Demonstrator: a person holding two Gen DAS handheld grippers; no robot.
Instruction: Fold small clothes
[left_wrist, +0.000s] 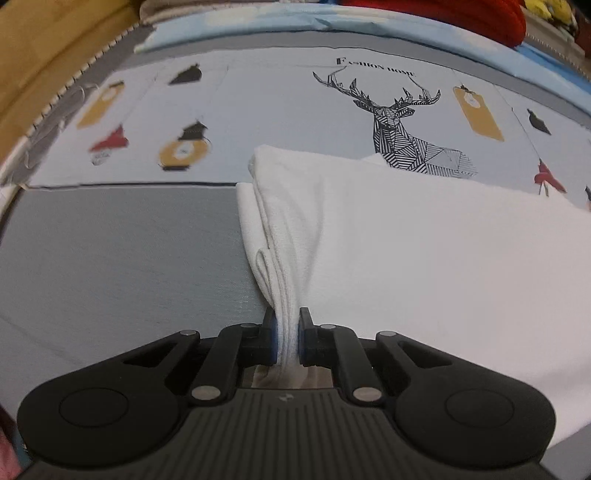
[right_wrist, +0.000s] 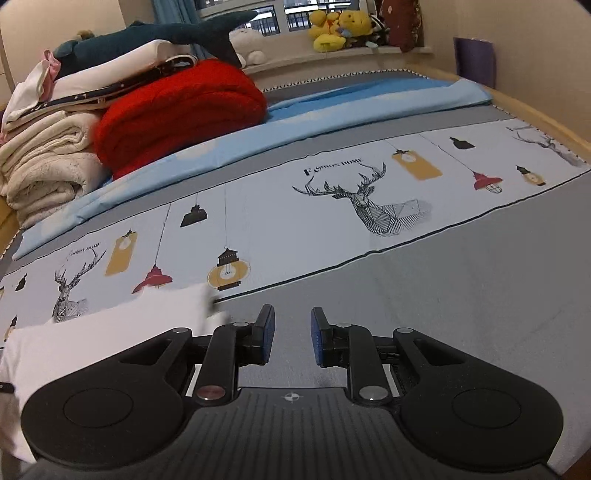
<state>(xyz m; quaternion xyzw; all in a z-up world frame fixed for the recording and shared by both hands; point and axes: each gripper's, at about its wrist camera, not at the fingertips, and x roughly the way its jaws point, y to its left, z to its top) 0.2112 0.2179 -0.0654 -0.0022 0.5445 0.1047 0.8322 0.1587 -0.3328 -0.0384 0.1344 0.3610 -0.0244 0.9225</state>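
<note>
Cloth (left_wrist: 406, 258) pinched in left gripper (left_wrist: 287, 336) shows only in left view.

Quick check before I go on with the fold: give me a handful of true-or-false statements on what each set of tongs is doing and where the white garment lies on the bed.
1. The left tongs are clamped on a bunched edge of the white garment. True.
2. The right tongs also grip the garment. False: they are open, with only the grey bedspread showing between them.
3. In the left wrist view the garment covers part of a printed deer. True.
4. The red blanket lies on top of the white garment. False: it sits far up the bed beside a stack of folded cream blankets.
5. In the right wrist view the garment lies to the right of the tongs. False: it lies to their left.
</note>
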